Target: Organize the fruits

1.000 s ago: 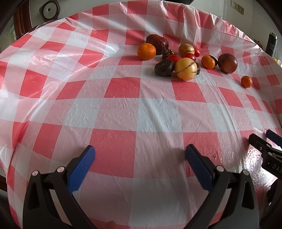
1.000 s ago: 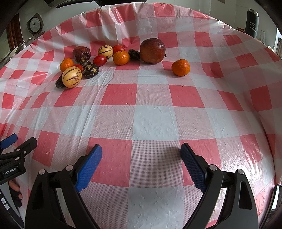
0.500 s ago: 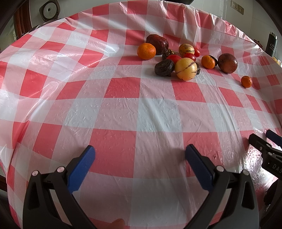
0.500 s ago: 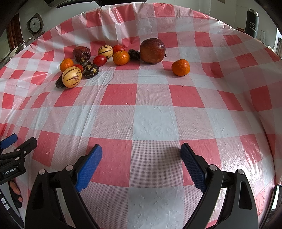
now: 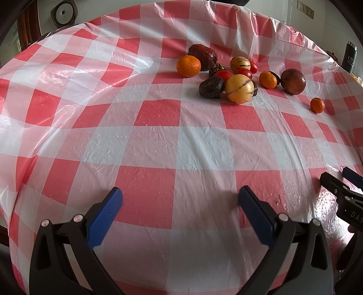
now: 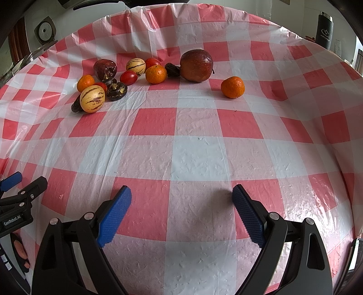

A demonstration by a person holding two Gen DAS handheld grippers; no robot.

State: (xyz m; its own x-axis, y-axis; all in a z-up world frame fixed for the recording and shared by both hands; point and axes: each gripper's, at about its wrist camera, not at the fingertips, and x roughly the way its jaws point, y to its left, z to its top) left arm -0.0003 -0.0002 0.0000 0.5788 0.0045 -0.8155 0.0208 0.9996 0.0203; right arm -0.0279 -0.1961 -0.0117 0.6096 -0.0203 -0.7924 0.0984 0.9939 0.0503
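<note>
A heap of fruit lies at the far side of the red-and-white checked table [image 5: 158, 145]: striped yellow melons [image 5: 239, 89] [image 6: 92, 99], oranges [image 5: 188, 66] [image 6: 156, 74], red tomatoes [image 6: 128, 77], dark wrinkled fruits [image 5: 211, 87] [image 6: 117, 91], and a big dark red apple [image 6: 196, 65] [image 5: 293, 81]. One orange [image 6: 232, 87] [image 5: 317, 105] lies apart to the right. My left gripper [image 5: 180, 199] is open and empty over the near edge. My right gripper [image 6: 181, 197] is open and empty, also near the front, far from the fruit.
A dark tumbler [image 6: 324, 30] [image 5: 349, 57] stands beyond the table's far right edge. A round white appliance [image 5: 64, 14] sits behind the far left. Each gripper shows at the side of the other's view, right [image 5: 340, 188] and left [image 6: 20, 188].
</note>
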